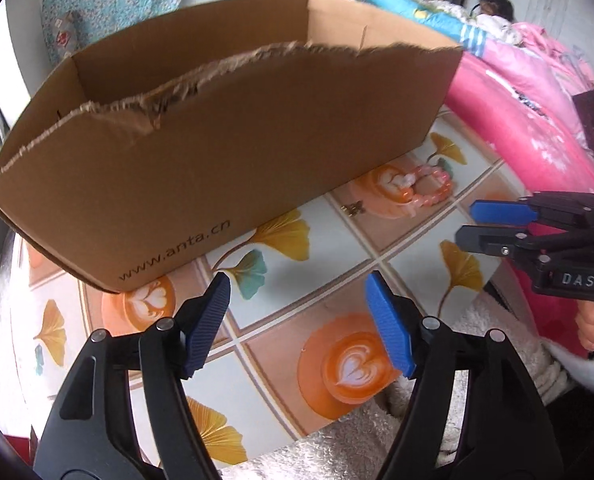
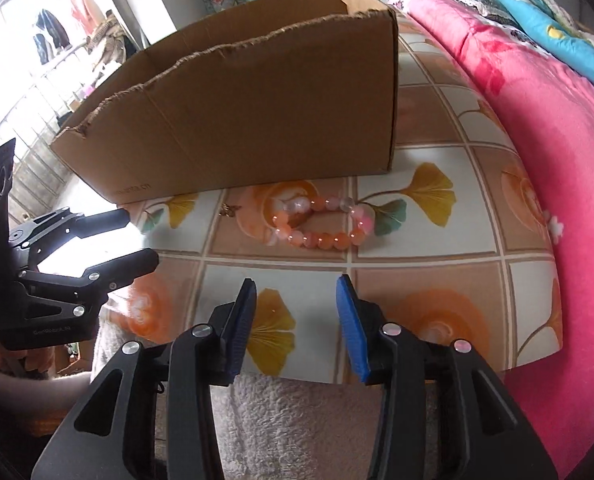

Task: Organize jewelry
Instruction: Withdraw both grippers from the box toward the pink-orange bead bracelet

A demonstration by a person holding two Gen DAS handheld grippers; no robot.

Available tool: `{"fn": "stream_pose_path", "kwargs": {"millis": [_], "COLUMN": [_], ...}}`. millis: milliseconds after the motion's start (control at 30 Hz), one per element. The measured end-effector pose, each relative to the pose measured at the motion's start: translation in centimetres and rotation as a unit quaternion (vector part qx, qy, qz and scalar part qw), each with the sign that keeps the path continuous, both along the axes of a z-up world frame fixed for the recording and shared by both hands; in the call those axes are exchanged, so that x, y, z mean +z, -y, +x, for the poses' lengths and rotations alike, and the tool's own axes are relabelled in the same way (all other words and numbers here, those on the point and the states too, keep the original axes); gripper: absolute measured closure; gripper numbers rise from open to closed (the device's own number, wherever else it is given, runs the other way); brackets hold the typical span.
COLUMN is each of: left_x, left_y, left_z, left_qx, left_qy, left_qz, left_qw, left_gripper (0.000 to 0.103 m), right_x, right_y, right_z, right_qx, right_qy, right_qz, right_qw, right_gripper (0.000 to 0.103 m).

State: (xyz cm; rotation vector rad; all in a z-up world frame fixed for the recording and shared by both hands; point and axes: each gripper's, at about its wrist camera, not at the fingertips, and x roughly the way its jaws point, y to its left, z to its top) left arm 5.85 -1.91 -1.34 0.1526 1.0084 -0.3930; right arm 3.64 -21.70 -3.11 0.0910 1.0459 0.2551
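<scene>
1. Bead bracelet [image 2: 323, 220] lies flat on the table [image 2: 417, 248], just in front of the cardboard box [image 2: 257, 120], near its right end; not touching the box as far as I can tell.
2. In the right wrist view the bracelet is a squashed oval loop with its long axis running left to right, roughly parallel to the box's front wall.
3. Beads are round, glossy and translucent: mostly orange, with some pale pink or clear ones at the top and a brighter pink one at the right end.
4. A small gold-coloured trinket [image 2: 228, 210] sits just left of the bracelet; too small to tell what it is.
5. My left gripper [image 1: 299, 322] hangs over the table in front of the box, jaws spread wide with nothing between them. Blue ribbed pads [image 1: 389, 332], black plastic arms.
6. My right gripper [image 2: 297, 326] is near the table's front edge, pointing at the bracelet, jaws partly open and empty, well short of the beads.
7. The box is brown corrugated card with no lid; the top of its front wall is ragged and torn, and there is web-address print low on the front.
8. The table cover is smooth and shiny, with a tile pattern of ginkgo leaves and latte cups.
9. A fluffy white towel [image 2: 297, 420] lies below the table's front edge. A pink plush blanket [image 2: 537, 140] is bunched along the right side.
</scene>
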Motion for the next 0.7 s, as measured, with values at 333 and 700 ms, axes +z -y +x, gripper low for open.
{"fn": "stream_pose_path", "kwargs": {"millis": [333,700], "left_x": [-1.7,-2.1], "left_y": [0.1,0.2], "left_z": [0.9,1.3], "left_qx": [0.075,0.097], "left_qy": [-0.018,-0.022], "left_qz": [0.040,0.036], "left_qw": [0.9962,0.9944], "left_gripper": [0.013,0.008], "right_x": [-0.6,-1.0], "right_y": [0.0,0.1], "right_z": [0.7,1.6], "right_qx": [-0.030,-0.051], "right_qy": [0.009,0.002], "right_qz": [-0.089,-0.104], "right_qw": [0.996,0.993], "right_gripper": [0.041,0.017]}}
